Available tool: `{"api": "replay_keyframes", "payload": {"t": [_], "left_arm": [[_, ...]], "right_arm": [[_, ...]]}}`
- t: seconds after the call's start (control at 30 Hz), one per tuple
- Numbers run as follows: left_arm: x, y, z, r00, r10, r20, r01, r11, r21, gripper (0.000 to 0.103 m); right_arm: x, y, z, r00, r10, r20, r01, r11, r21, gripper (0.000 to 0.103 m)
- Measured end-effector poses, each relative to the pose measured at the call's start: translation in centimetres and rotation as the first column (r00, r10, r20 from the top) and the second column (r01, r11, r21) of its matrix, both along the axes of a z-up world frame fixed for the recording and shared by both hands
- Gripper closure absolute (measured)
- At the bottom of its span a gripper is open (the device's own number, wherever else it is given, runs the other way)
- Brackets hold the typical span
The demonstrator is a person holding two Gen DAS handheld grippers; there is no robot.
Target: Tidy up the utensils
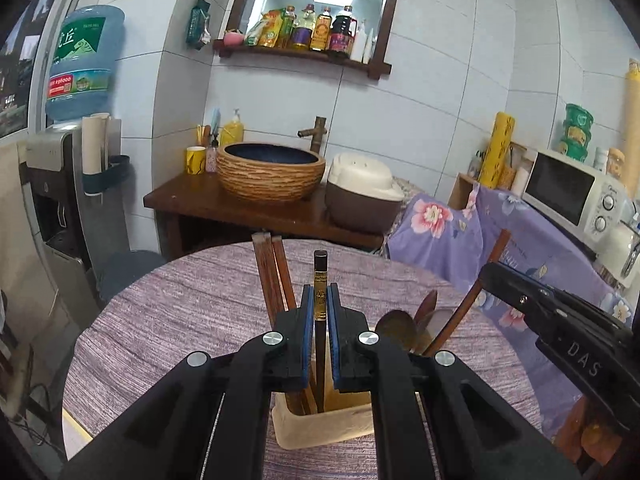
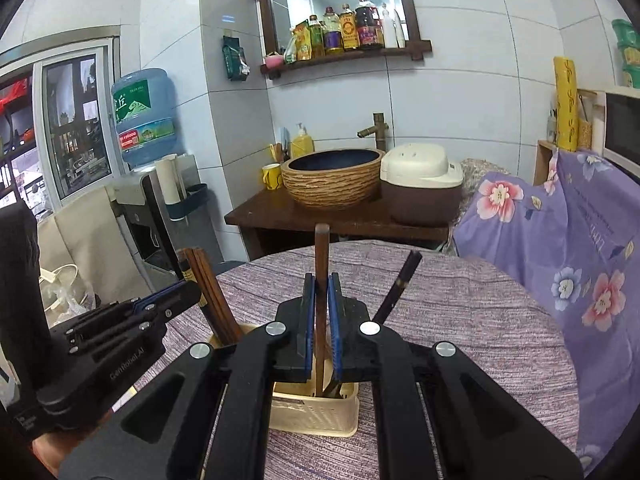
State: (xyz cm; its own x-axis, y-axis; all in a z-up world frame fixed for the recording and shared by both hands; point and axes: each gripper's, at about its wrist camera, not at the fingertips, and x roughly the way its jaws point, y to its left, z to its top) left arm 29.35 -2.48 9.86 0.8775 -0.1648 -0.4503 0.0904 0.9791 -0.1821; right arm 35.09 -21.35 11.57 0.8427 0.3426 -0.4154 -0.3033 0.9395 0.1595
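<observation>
A beige utensil holder (image 1: pixel 324 424) stands on the round purple-clothed table (image 1: pixel 180 308). My left gripper (image 1: pixel 320 300) is shut on a dark chopstick (image 1: pixel 320 276) with a gold band, held upright with its lower end in the holder. Reddish-brown chopsticks (image 1: pixel 276 276) and wooden spoons (image 1: pixel 400 328) stand in the holder. My right gripper (image 2: pixel 321 292) is shut on a brown wooden handle (image 2: pixel 321 248), upright over the same holder (image 2: pixel 316 408). A dark chopstick (image 2: pixel 400 284) leans to the right and more chopsticks (image 2: pixel 208 288) stand at the left. The left gripper (image 2: pixel 168 300) shows at the left.
Behind the table is a wooden counter (image 1: pixel 240 204) with a woven basin (image 1: pixel 270 172), a rice cooker (image 1: pixel 364 192) and a yellow cup (image 1: pixel 195 160). A floral cloth (image 1: pixel 460 224) covers furniture at right, with a microwave (image 1: pixel 576 192). A water dispenser (image 1: pixel 80 64) stands at left.
</observation>
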Motion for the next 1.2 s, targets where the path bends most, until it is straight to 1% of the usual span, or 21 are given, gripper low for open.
{"api": "replay_keyframes", "payload": {"t": [0.07, 0.13, 0.2, 0.43, 0.5, 0.53, 0.57, 0.6, 0.63, 0.67, 0.7, 0.73, 0.77, 0.8, 0.83, 0.87, 0.9, 0.97, 1.07, 1.13, 1.2], "left_arm": [[0.1, -0.1, -0.5, 1.0, -0.003, -0.013, 0.003, 1.0, -0.003, 0.095], [-0.1, -0.2, -0.6, 1.0, 0.01, 0.002, -0.01, 1.0, 0.016, 0.095], [-0.1, -0.2, -0.6, 1.0, 0.004, 0.005, -0.004, 1.0, 0.018, 0.095], [-0.2, -0.5, -0.5, 1.0, -0.01, 0.004, 0.01, 1.0, 0.017, 0.095], [-0.5, -0.5, -0.5, 1.0, -0.008, 0.01, 0.008, 1.0, 0.015, 0.094], [-0.7, -0.4, -0.5, 1.0, -0.006, 0.013, 0.005, 1.0, 0.017, 0.092], [-1.0, -0.3, -0.4, 1.0, -0.003, 0.019, 0.002, 1.0, 0.018, 0.086], [-1.3, -0.2, -0.3, 1.0, 0.001, 0.028, -0.002, 1.0, 0.018, 0.076], [-1.7, -0.1, -0.2, 0.999, 0.004, 0.038, -0.005, 1.0, 0.018, 0.07], [-2.2, 0.1, -0.2, 0.999, 0.006, 0.052, -0.008, 1.0, 0.021, 0.059], [-2.8, 0.2, -0.1, 0.998, 0.01, 0.067, -0.012, 1.0, 0.027, 0.052], [-3.4, 0.4, -0.1, 0.997, 0.013, 0.079, -0.016, 0.999, 0.037, 0.048], [-3.9, 0.6, -0.2, 0.996, 0.012, 0.087, -0.016, 0.999, 0.046, 0.041], [-4.5, 0.8, -0.5, 0.995, 0.008, 0.095, -0.013, 0.998, 0.055, 0.032], [-5.1, 1.1, -0.9, 0.995, 0.008, 0.1, -0.014, 0.998, 0.063, 0.028], [-5.6, 1.4, -1.2, 0.995, 0.012, 0.101, -0.019, 0.997, 0.07, 0.018], [-6.4, 1.8, -1.8, 0.995, 0.016, 0.099, -0.024, 0.997, 0.077, 0.012], [-7.9, 2.6, -3.0, 0.996, 0.017, 0.09, -0.024, 0.996, 0.085, 0.007], [-10.7, 3.9, -4.8, 0.996, 0.03, 0.089, -0.037, 0.996, 0.077, 0.005], [-12.7, 4.6, -5.8, 0.995, 0.042, 0.096, -0.048, 0.997, 0.063, 0.005], [-14.6, 4.8, -6.7, 0.994, 0.045, 0.095, -0.05, 0.997, 0.05, 0.005]], "right_arm": [[0.2, -0.2, -0.7, 1.0, -0.003, -0.015, 0.003, 1.0, 0.012, 0.096], [0.4, -0.3, -1.2, 1.0, -0.006, -0.026, 0.007, 1.0, 0.017, 0.096], [0.5, -0.5, -1.7, 0.999, -0.011, -0.034, 0.012, 1.0, 0.022, 0.096], [0.1, -0.6, -2.3, 0.999, -0.011, -0.032, 0.012, 0.999, 0.033, 0.095], [-0.2, -0.7, -2.4, 1.0, -0.013, -0.027, 0.014, 1.0, 0.028, 0.094], [-0.4, -0.8, -2.4, 1.0, -0.013, -0.022, 0.013, 1.0, 0.027, 0.092], [-0.6, -0.9, -2.4, 1.0, -0.014, -0.017, 0.015, 1.0, 0.028, 0.086], [-0.9, -1.0, -2.4, 1.0, -0.017, -0.01, 0.017, 0.999, 0.03, 0.08], [-1.4, -1.2, -2.3, 1.0, -0.021, 0.003, 0.021, 0.999, 0.034, 0.067], [-1.8, -1.4, -2.2, 0.999, -0.032, 0.016, 0.032, 0.999, 0.038, 0.053], [-2.3, -1.6, -2.2, 0.998, -0.047, 0.031, 0.046, 0.998, 0.041, 0.047], [-2.9, -1.9, -2.1, 0.996, -0.071, 0.047, 0.069, 0.997, 0.041, 0.037], [-3.5, -2.3, -2.2, 0.994, -0.09, 0.058, 0.088, 0.995, 0.041, 0.028], [-4.1, -2.7, -2.4, 0.992, -0.106, 0.066, 0.103, 0.994, 0.043, 0.025], [-4.9, -3.2, -2.7, 0.991, -0.116, 0.07, 0.113, 0.992, 0.048, 0.021], [-5.5, -3.7, -3.0, 0.99, -0.124, 0.068, 0.121, 0.991, 0.049, 0.018], [-6.2, -4.1, -3.5, 0.989, -0.131, 0.064, 0.128, 0.991, 0.045, 0.016], [-7.9, -5.3, -4.9, 0.986, -0.157, 0.053, 0.156, 0.987, 0.027, 0.011], [-10.4, -7.1, -7.7, 0.977, -0.212, 0.014, 0.212, 0.977, 0.006, 0.007], [-12.2, -8.2, -10.1, 0.965, -0.26, -0.032, 0.259, 0.966, -0.014, 0.007], [-13.9, -8.7, -12.0, 0.957, -0.285, -0.058, 0.284, 0.958, -0.026, 0.007]]}}
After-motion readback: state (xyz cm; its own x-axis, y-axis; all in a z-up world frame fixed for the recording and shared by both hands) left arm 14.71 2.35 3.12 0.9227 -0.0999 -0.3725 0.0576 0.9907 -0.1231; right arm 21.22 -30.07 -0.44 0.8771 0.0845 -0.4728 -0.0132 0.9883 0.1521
